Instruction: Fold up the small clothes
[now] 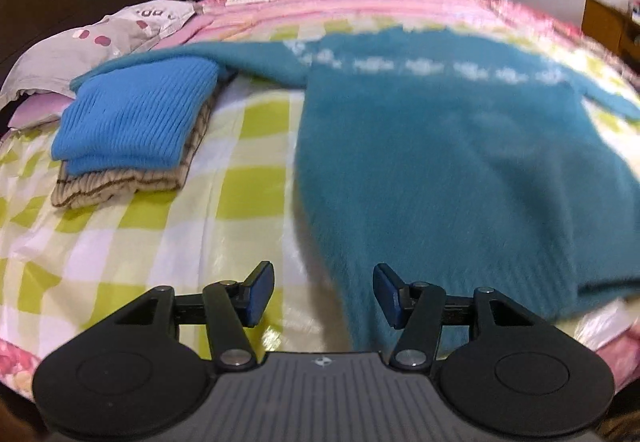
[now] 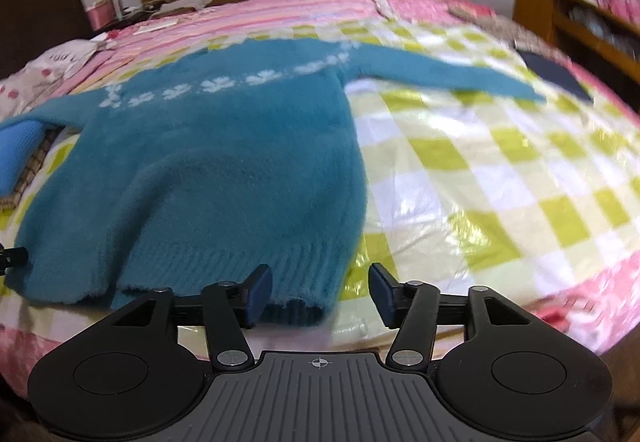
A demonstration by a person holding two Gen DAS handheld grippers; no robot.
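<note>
A fuzzy teal sweater [image 1: 440,161] with a white flower band lies spread flat on the bed, hem toward me; it also shows in the right wrist view [image 2: 208,169]. Its right sleeve [image 2: 440,75] stretches out to the right, its left sleeve runs toward the folded pile. My left gripper [image 1: 323,296] is open and empty, just before the hem's left corner. My right gripper [image 2: 320,294] is open and empty, at the hem's right corner, with its left pad [image 2: 258,294] over the ribbed edge.
A folded bright blue knit [image 1: 136,117] sits on a folded beige striped garment [image 1: 120,185] at the left. A green-and-white checked sheet [image 2: 500,169] covers the bed. Pillows [image 1: 80,49] and a dark headboard are at far left. A wooden shelf [image 2: 580,29] stands at right.
</note>
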